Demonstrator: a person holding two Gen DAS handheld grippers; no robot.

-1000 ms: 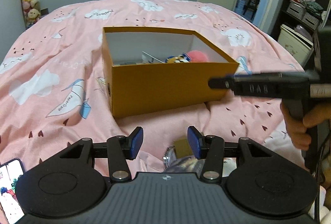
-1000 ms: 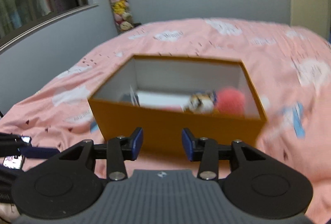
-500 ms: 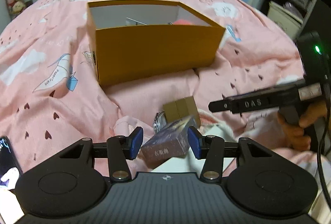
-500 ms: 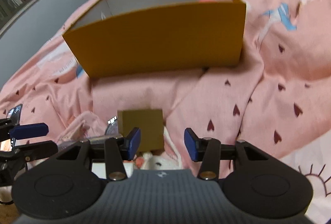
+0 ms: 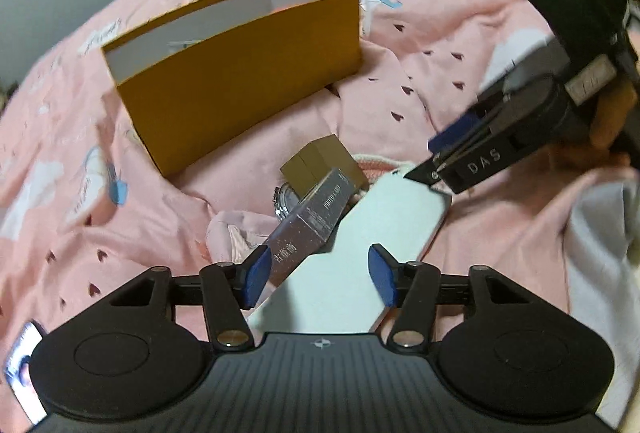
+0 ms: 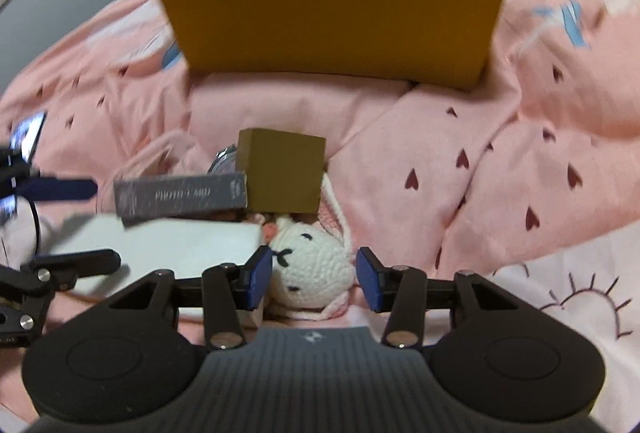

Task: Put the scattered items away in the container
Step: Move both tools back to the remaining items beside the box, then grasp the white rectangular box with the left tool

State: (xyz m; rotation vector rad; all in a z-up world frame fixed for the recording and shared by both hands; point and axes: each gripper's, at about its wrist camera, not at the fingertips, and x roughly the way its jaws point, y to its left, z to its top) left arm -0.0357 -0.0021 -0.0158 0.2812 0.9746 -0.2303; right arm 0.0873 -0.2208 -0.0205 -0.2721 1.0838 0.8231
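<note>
The left gripper (image 5: 318,279) hangs low in its frame, fingers opening around nothing yet, the silver photo-card box (image 5: 308,223) and flat white box (image 5: 384,229) lying between them on the pink bed (image 5: 400,105). The right gripper (image 6: 314,279), fingers apart, brackets a white crocheted bunny (image 6: 314,267). Each should probably centre on one item, close firmly, then lift over the orange cardboard box (image 6: 332,21) at upper centre.

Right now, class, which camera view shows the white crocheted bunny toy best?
The right wrist view: the bunny toy lies face-up between the right gripper fingers, its stitched face clear. In the left wrist view only a pink and white edge shows, hidden behind the white box and small brown box.
</note>
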